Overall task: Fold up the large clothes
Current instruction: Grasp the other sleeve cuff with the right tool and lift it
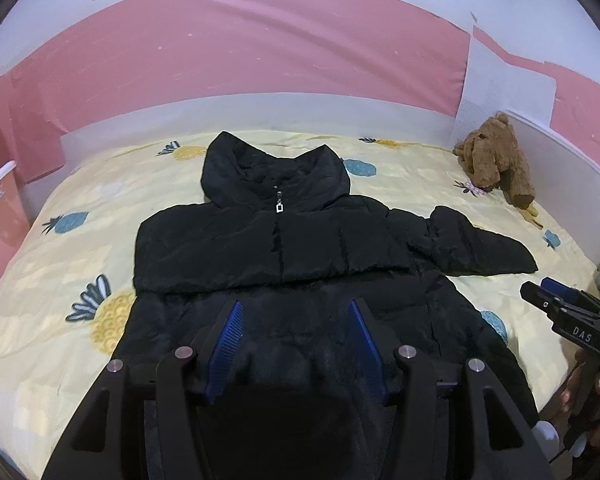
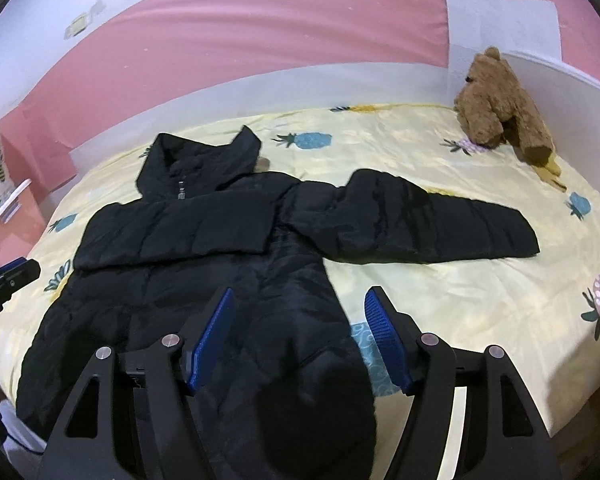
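Both grippers, left gripper [image 1: 296, 306] and right gripper [image 2: 300, 294], hover with jaws spread and empty above the black jacket's [image 1: 284, 240] hem. It lies flat on the bed [image 2: 460, 280], one sleeve folded across its chest, the other sleeve [image 2: 432, 220] outstretched, likely next.

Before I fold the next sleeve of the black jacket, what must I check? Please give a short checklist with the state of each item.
1. Left sleeve folded across the chest of the jacket: ok, it lies over the front.
2. Right sleeve stretched out flat on the bedsheet, free to pick up: ok.
3. Right gripper open and empty: ok, jaws apart above the hem.
4. Left gripper open and empty: ok.
5. Teddy bear away from the sleeve: ok, it sits apart at the far corner.
6. Hem lying flat at the near edge of the bed: cannot tell, the grippers hide it.
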Tool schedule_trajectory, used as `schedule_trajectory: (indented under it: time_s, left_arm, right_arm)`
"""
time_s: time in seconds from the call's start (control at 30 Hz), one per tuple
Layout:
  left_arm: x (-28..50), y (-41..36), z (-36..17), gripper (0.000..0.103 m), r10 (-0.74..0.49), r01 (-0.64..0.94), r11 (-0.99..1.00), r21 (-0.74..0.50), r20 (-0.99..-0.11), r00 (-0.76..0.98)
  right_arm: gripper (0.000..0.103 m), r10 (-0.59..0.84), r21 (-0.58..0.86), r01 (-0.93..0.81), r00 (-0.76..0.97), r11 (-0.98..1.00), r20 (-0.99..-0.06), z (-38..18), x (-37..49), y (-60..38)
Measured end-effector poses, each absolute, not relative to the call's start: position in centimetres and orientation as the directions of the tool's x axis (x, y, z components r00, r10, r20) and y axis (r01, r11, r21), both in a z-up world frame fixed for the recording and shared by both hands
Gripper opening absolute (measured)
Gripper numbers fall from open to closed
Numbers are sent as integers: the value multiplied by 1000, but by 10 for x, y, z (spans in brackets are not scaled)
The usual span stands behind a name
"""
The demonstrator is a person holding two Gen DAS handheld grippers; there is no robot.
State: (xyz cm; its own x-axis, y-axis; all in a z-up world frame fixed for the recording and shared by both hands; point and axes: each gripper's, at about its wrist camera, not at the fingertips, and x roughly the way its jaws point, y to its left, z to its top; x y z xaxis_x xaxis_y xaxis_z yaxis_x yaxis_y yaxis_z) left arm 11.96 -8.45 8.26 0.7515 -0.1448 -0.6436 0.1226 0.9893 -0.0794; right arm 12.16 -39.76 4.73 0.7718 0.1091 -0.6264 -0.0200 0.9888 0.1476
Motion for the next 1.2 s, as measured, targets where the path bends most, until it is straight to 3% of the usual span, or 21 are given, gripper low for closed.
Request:
schedule_trajectory:
  time_s: [0.3,0.73,0.9,1.1,1.13,1.17,1.2]
  left_arm:
    - [180,-103,56,55,-131,138,990,-41,-657,743]
    - [331,-78,-24,55,-121,91,993,-80,-736,667]
    - [344,-81,-44,57,-127,98,992,-83,-731,670]
    - [351,-86,-52,61,-127,104,992,-77,-721,682]
    - [352,-88,-52,61,-126,102,992,-77,-720,683]
    - [353,-88,-53,61,-124,99,992,-77,-719,684]
    - [354,-89,-54,61,-123,97,992,-77,-718,685]
  right_arm:
    - [68,49,184,104,733,977,-679,13,175,-446]
    - [68,29,358,381,649,853,-760,-61,250,-570]
    - [68,57,474,450,677,757,-734,-86,263,-608]
    - [68,34,517,476,712,712,-701,-87,279,-626]
    - [63,24,511,482,711,712,-703,-87,281,-627]
    - [43,3,490,495,702,718,-712,-86,283,-628]
    - [35,-11,473,504,692,723,-721,-86,285,-629]
